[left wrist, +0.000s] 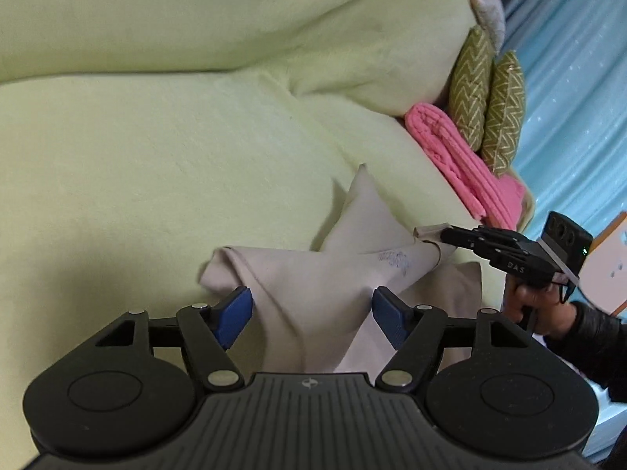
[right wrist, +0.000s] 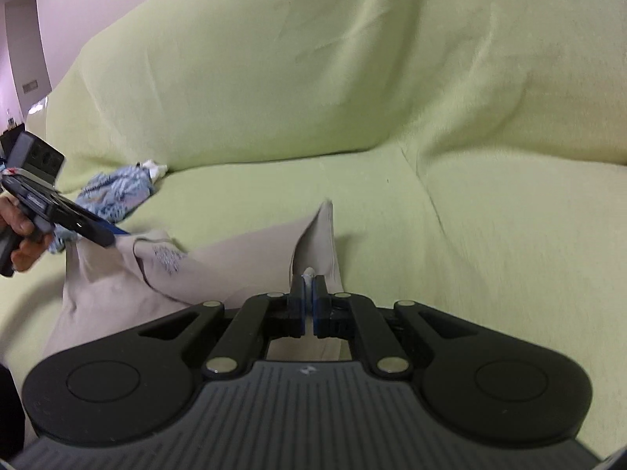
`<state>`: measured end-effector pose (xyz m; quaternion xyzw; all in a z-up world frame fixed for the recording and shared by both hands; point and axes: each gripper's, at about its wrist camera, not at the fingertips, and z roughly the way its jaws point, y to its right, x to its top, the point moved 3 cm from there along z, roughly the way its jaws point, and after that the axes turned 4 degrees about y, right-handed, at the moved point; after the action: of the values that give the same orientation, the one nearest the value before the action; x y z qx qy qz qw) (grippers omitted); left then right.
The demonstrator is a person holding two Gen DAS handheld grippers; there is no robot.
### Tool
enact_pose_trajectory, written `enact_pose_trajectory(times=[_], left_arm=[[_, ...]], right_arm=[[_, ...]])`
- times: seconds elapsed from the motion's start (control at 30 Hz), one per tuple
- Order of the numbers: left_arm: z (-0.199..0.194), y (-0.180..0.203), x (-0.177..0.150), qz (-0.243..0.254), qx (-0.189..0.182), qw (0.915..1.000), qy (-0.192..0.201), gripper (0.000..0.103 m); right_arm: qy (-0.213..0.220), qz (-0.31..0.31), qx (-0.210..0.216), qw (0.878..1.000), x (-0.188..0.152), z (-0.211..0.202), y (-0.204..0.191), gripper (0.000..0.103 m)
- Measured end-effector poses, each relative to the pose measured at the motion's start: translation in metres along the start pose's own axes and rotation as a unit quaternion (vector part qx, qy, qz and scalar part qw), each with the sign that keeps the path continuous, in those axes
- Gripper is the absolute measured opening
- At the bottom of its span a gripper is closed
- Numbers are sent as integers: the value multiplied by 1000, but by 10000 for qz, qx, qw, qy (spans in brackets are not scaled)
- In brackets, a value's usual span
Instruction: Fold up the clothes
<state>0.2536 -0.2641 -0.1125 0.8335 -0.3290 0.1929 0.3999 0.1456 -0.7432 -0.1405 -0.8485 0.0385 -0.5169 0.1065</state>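
Note:
A beige garment (left wrist: 313, 274) lies crumpled on the green sofa seat, with a small blue print on it (left wrist: 394, 258). My left gripper (left wrist: 311, 309) is open, its blue pads on either side of a raised fold of the garment. My right gripper (right wrist: 310, 297) is shut on a hem edge of the beige garment (right wrist: 235, 258); it shows from the side in the left wrist view (left wrist: 431, 232), pinching the hem. The left gripper shows in the right wrist view (right wrist: 113, 235) at the garment's other end.
The green-covered sofa seat (left wrist: 137, 176) and backrest (right wrist: 313, 58) fill both views. A folded pink cloth (left wrist: 454, 156) and two green zigzag cushions (left wrist: 486, 98) lie at the sofa's right end. A blue patterned garment (right wrist: 117, 192) lies at the left end.

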Motion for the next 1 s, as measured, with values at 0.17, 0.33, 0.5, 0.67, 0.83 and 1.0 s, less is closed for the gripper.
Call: enact_pose_trajectory(times=[0.17, 0.33, 0.5, 0.67, 0.83, 1.0], left_arm=[[18, -4, 8, -308, -110, 9991, -278, 55], [22, 3, 11, -120, -55, 9998, -162, 8], [-6, 16, 41, 452, 336, 9950, 831, 4], [-29, 28, 86, 1044, 787, 9742, 1839, 4], [-5, -14, 111, 834, 1564, 9667, 1844, 31], [8, -47, 97, 546, 2045, 9637, 1624, 66]], right_arm=[[176, -139, 81, 9997, 19, 4, -6, 3], [309, -75, 140, 9994, 27, -3, -7, 3], [511, 94, 48, 9986, 46, 2, 0, 3], [1186, -241, -167, 9925, 105, 34, 0, 3], [1227, -480, -430, 9903, 153, 114, 9, 3], [673, -482, -881, 9927, 153, 185, 24, 30]])
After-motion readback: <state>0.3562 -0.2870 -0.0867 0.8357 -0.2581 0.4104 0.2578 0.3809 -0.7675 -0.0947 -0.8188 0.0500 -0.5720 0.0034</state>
